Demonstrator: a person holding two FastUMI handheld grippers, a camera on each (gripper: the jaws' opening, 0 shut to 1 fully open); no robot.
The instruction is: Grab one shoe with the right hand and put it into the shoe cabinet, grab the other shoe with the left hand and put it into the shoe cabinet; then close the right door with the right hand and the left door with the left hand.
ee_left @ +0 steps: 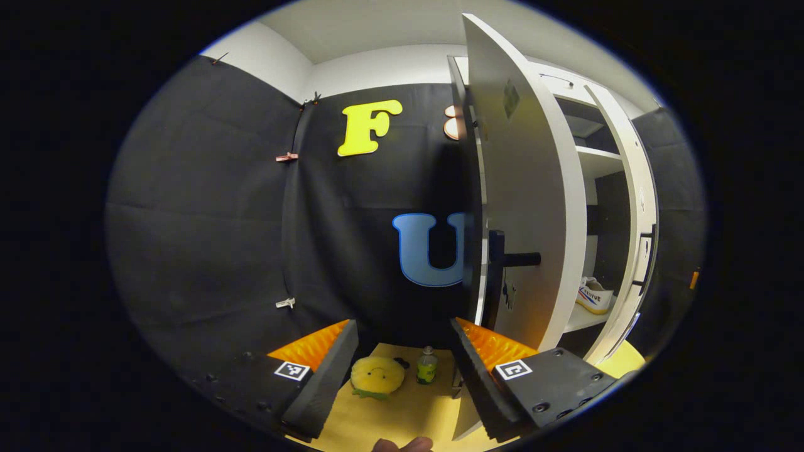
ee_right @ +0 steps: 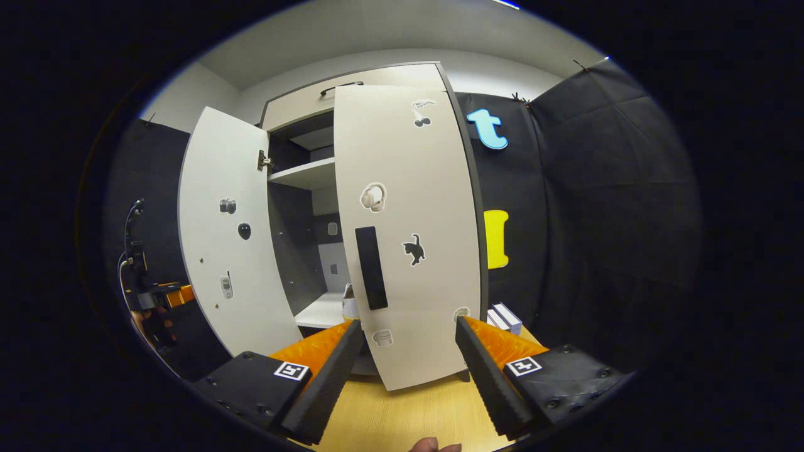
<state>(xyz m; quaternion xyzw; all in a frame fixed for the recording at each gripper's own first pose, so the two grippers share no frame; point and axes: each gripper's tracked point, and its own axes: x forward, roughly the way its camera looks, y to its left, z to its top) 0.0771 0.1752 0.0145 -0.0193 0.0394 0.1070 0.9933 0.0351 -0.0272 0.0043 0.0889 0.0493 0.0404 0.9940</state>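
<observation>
Lettering on the white shoe (ee_left: pixel 593 295) too small and blurred to read.

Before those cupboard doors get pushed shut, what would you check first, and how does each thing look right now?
1. Shoe on the shelf: a white shoe sits inside the shoe cabinet; ok.
2. Second shoe inside: hidden behind the right door; cannot tell.
3. Right gripper empty, fingers apart: ok.
4. Left gripper empty, fingers apart: ok.
5. Right door shut: ajar; not ok.
6. Left door shut: wide open; not ok.
</observation>
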